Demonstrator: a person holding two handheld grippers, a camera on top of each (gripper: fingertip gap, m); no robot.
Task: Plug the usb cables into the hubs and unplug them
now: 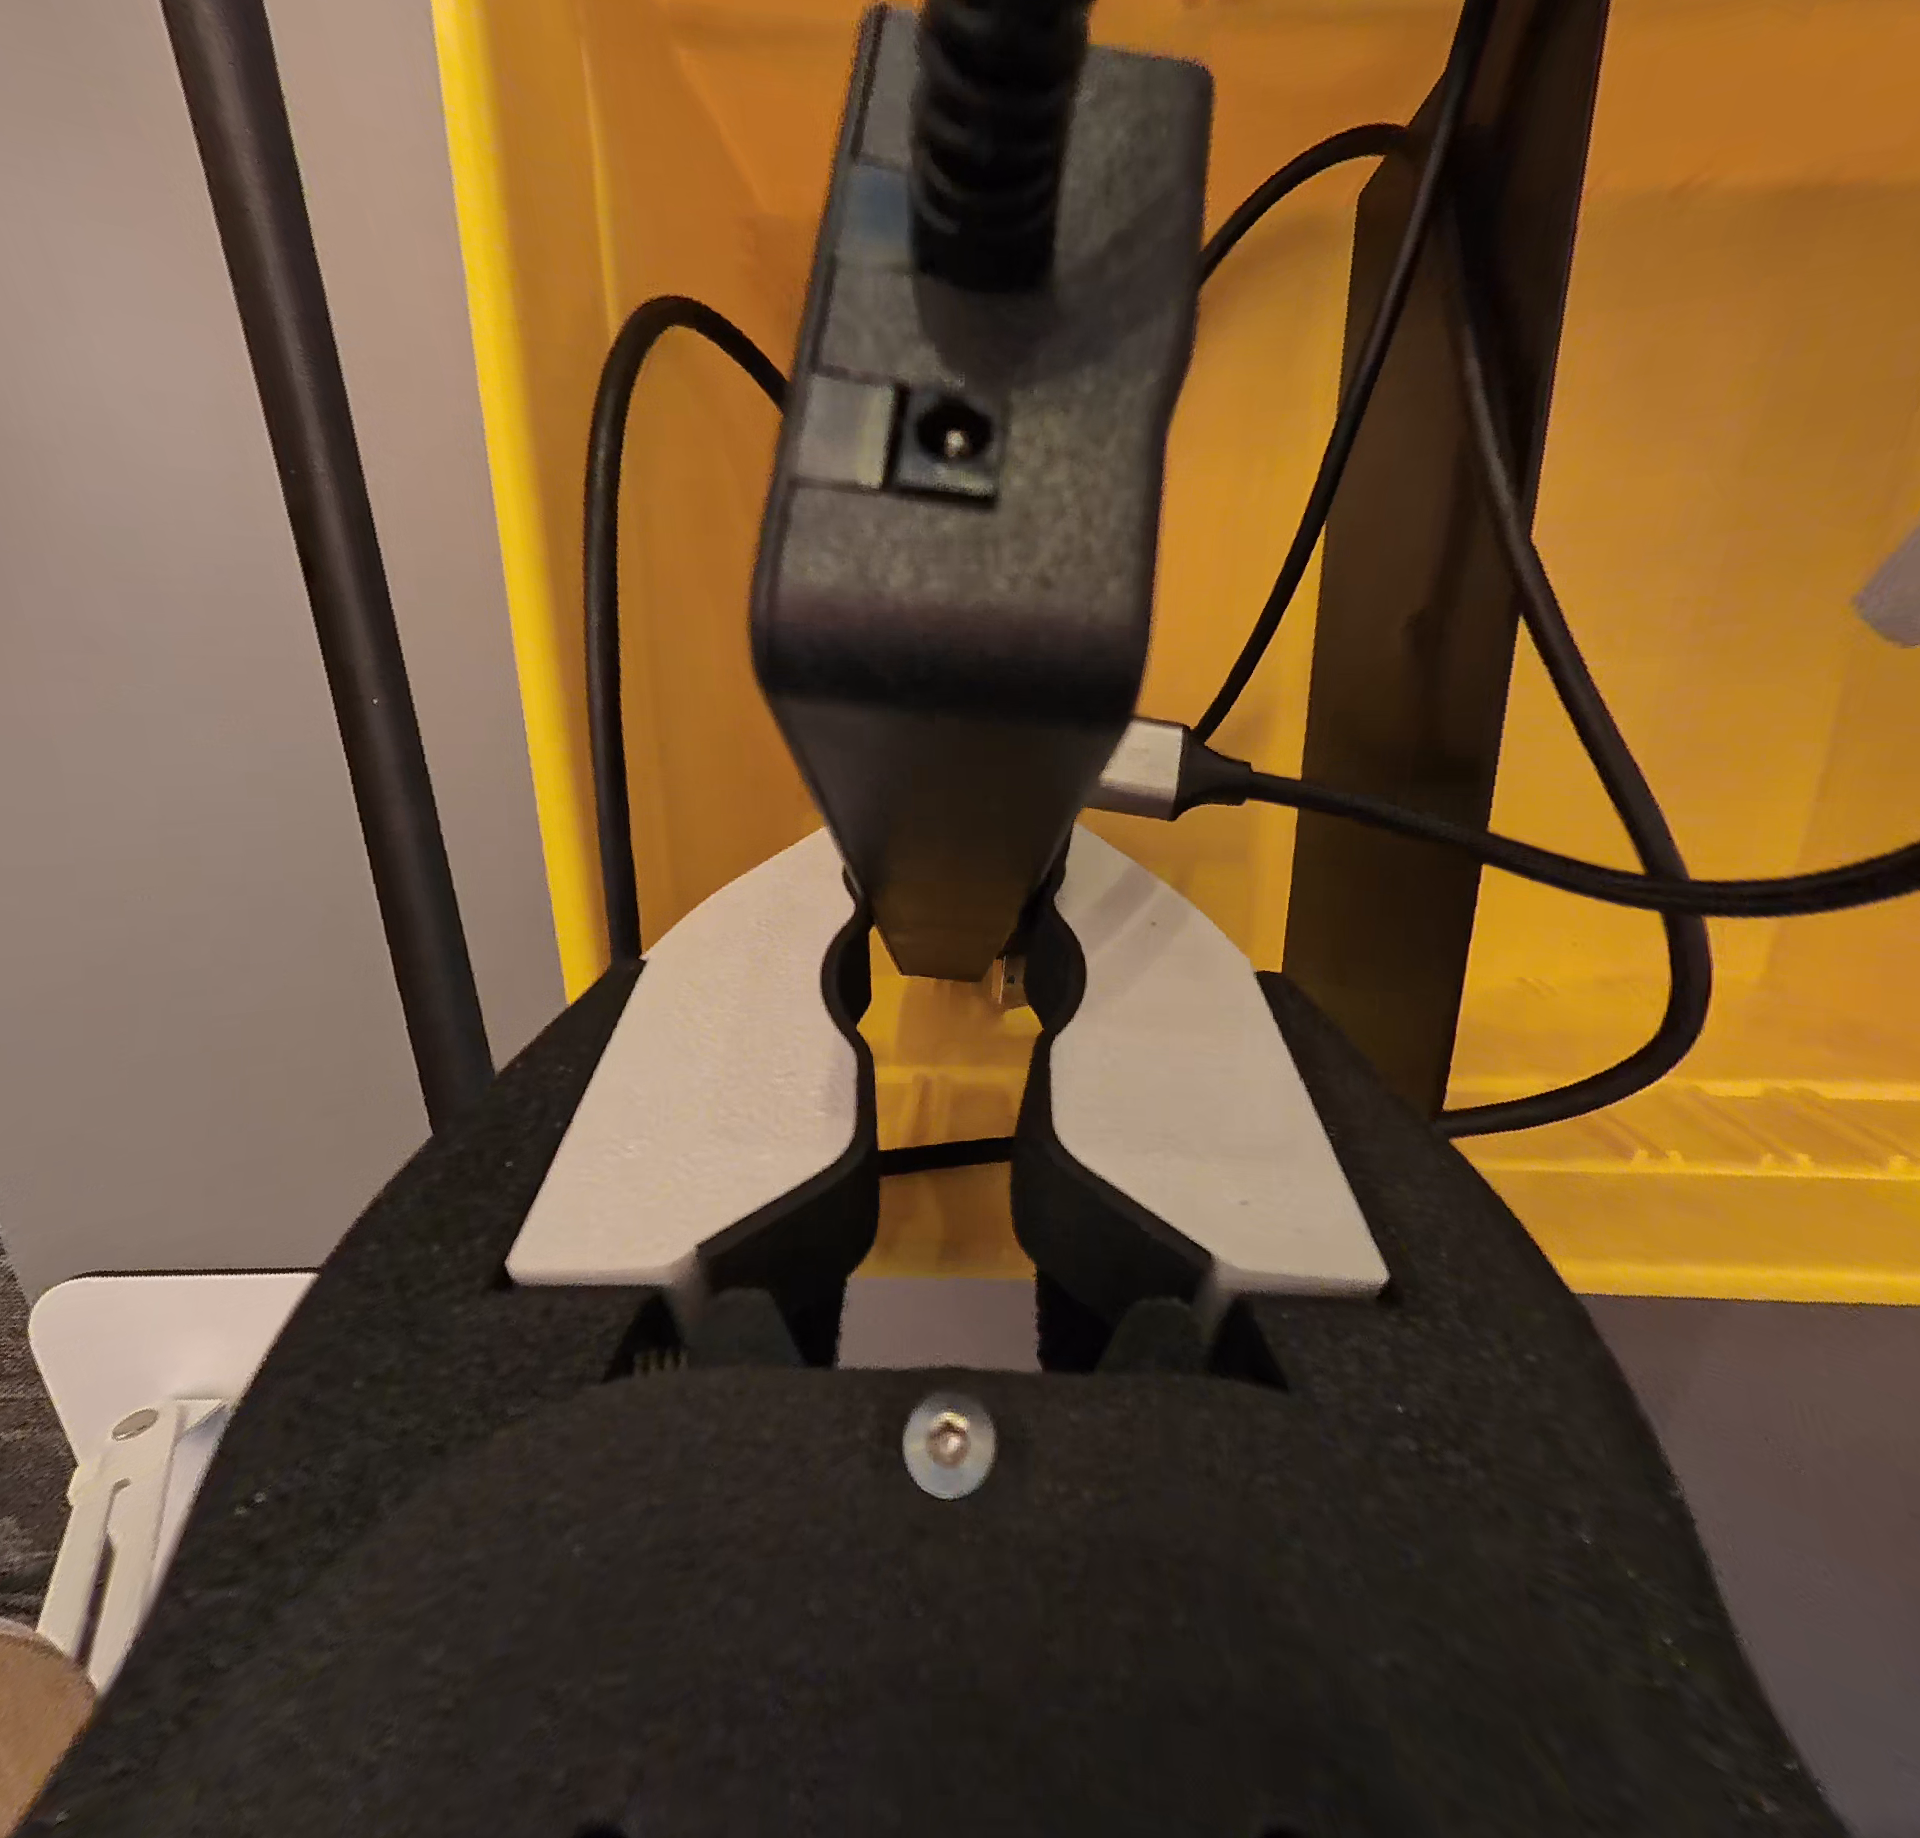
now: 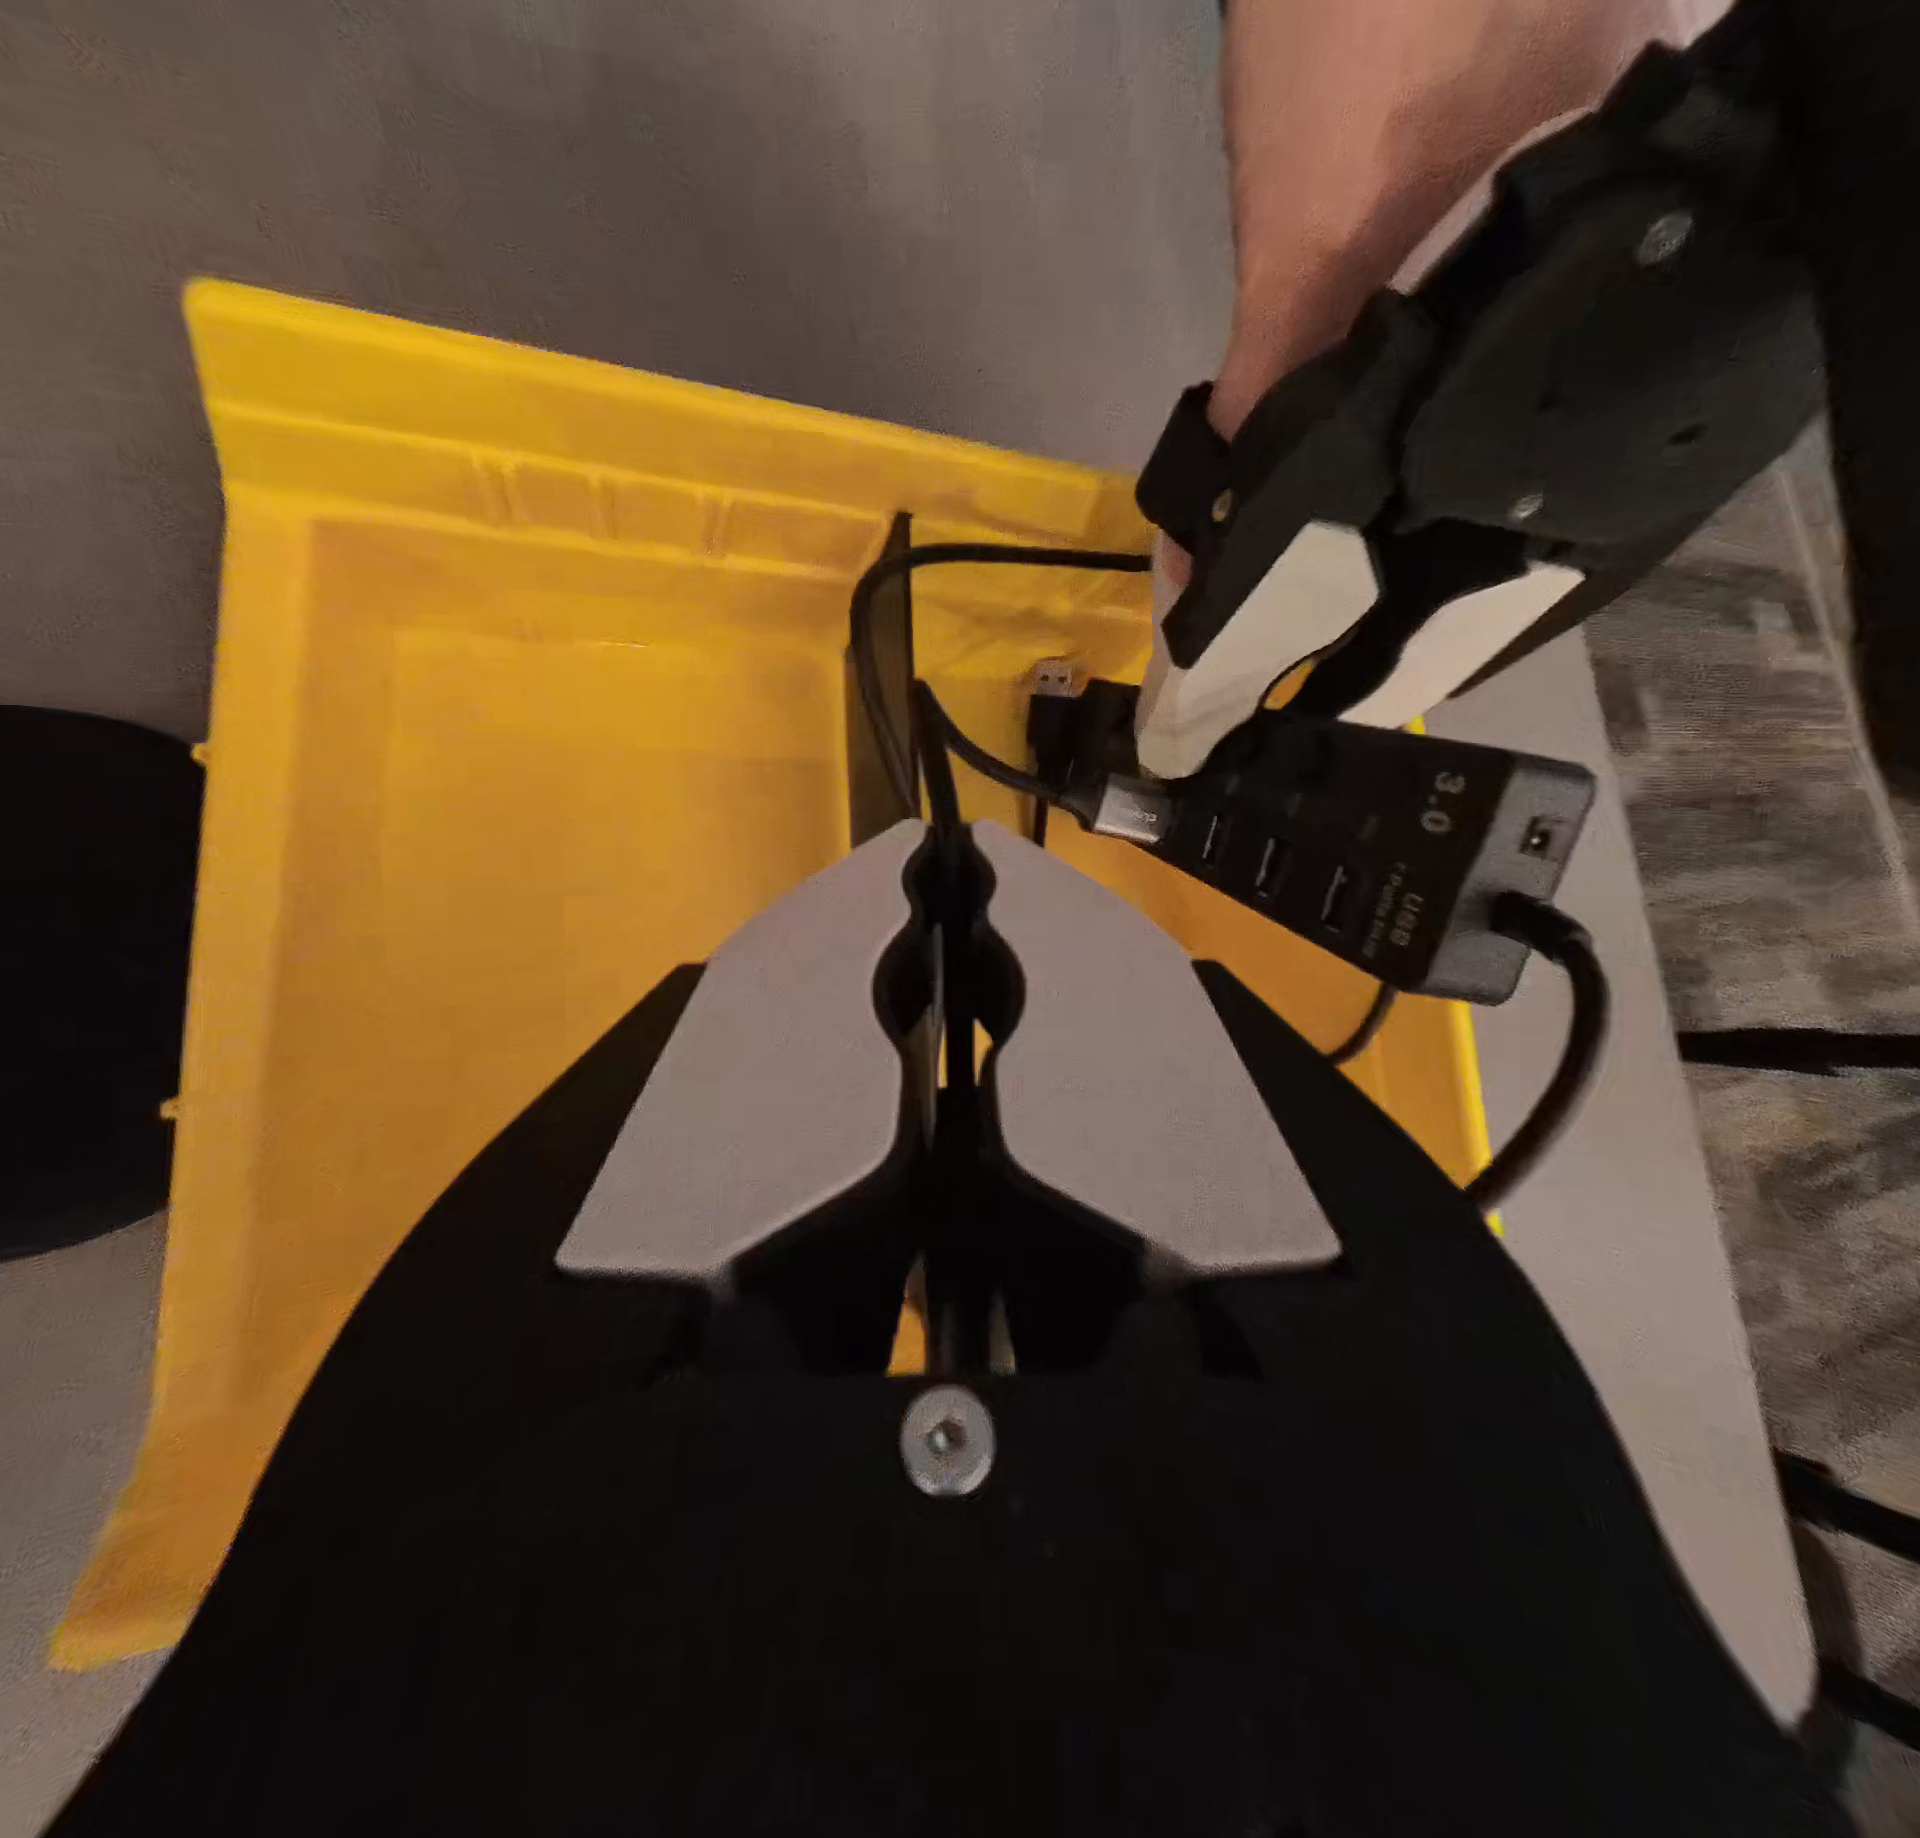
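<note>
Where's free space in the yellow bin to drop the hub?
Free: the wide bin floor between the bin's left wall and the dark divider. Crowded: right of the divider, where the left gripper holds the hub above loose black cables and a spare plug. The right gripper pinches one cable beside the divider.

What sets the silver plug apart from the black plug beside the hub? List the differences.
The silver plug sits in a side port of the hub; the black plug is in no port, its metal tip bare. The silver plug's shell is metal-grey, the black plug's dark. Both trail black cables over the yellow bin.
</note>
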